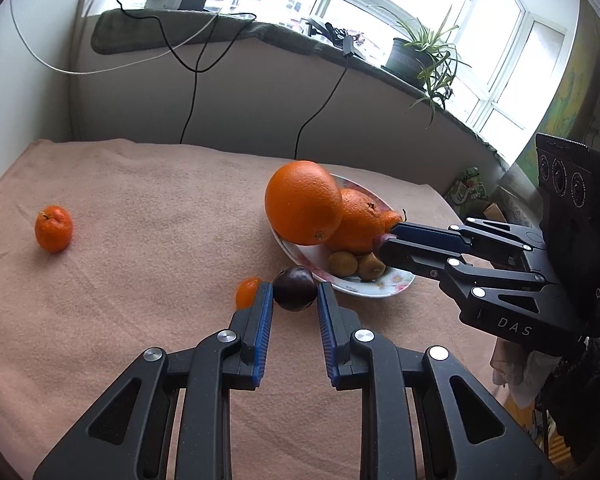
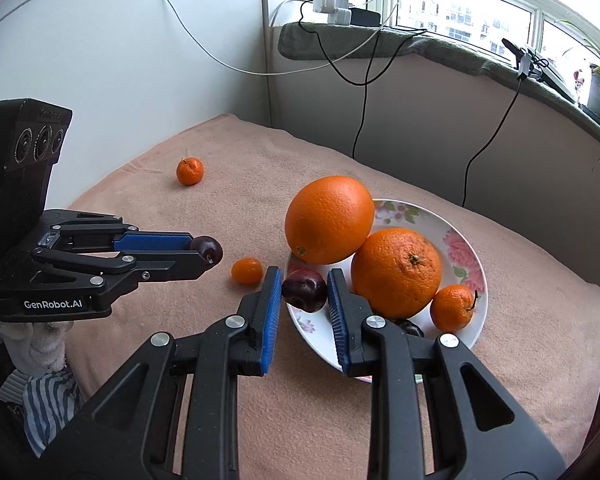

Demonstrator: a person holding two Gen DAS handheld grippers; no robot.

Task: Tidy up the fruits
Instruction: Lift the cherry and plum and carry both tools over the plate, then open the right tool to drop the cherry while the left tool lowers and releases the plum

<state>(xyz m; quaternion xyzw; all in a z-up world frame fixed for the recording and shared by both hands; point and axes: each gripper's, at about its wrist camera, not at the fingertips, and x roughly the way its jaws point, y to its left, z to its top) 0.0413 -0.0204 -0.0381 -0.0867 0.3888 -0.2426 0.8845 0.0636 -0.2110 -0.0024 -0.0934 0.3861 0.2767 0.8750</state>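
Purple plums sit clamped in both jaws, left gripper [image 1: 294,294], right gripper [image 2: 304,290].

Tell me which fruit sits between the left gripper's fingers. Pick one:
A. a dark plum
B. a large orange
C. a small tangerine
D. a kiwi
A: the dark plum sits between the blue pads of the left gripper, while the small tangerine lies outside them on the cloth.
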